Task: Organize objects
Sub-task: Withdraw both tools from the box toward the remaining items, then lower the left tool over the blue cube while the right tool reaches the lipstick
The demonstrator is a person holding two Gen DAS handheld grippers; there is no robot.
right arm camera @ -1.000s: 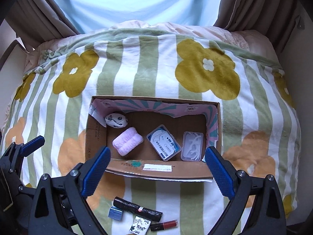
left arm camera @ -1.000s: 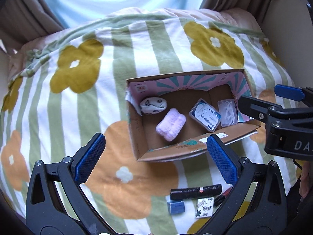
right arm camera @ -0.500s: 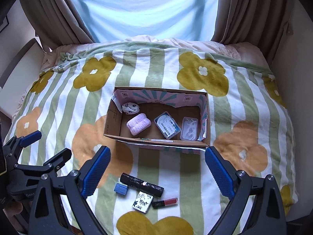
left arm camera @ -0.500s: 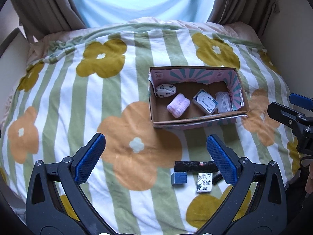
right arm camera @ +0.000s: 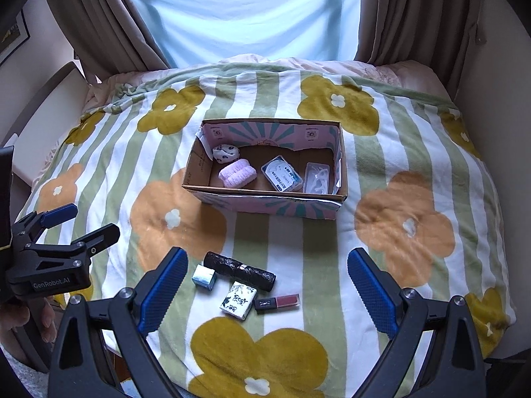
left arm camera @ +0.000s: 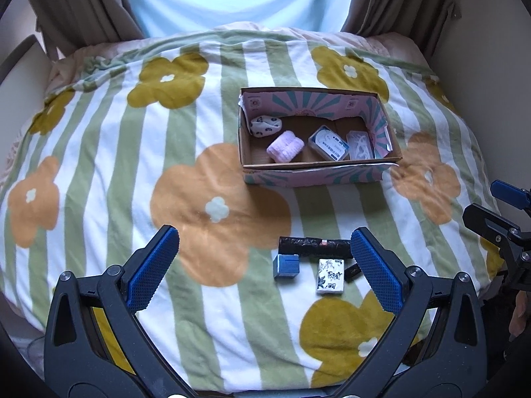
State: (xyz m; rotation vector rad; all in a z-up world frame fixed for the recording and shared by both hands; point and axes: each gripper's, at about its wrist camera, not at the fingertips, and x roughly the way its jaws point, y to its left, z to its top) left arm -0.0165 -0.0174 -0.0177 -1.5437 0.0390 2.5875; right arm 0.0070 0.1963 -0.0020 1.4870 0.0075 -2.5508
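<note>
An open cardboard box (left arm camera: 312, 174) (right arm camera: 265, 204) sits on the bed, holding a spotted white bundle (right arm camera: 225, 153), a pink fuzzy roll (right arm camera: 237, 173), a blue-labelled case (right arm camera: 282, 177) and a clear case (right arm camera: 318, 177). Nearer me lie a black roll (right arm camera: 239, 271) (left arm camera: 313, 247), a small blue box (right arm camera: 203, 277) (left arm camera: 286, 266), a patterned white packet (right arm camera: 239, 299) (left arm camera: 330, 275) and a lipstick (right arm camera: 277, 301). My left gripper (left arm camera: 262, 267) and right gripper (right arm camera: 267, 290) both stand open above these items, holding nothing.
A flowered, striped blanket (right arm camera: 166, 219) covers the bed. Curtains (right arm camera: 415, 16) and a bright window lie beyond it, with walls on both sides. A hand (right arm camera: 23, 318) holds the left gripper at the bed's near left edge.
Both grippers have pulled back and up from the box, so the box looks smaller and the loose items near the front edge are in fuller view.
</note>
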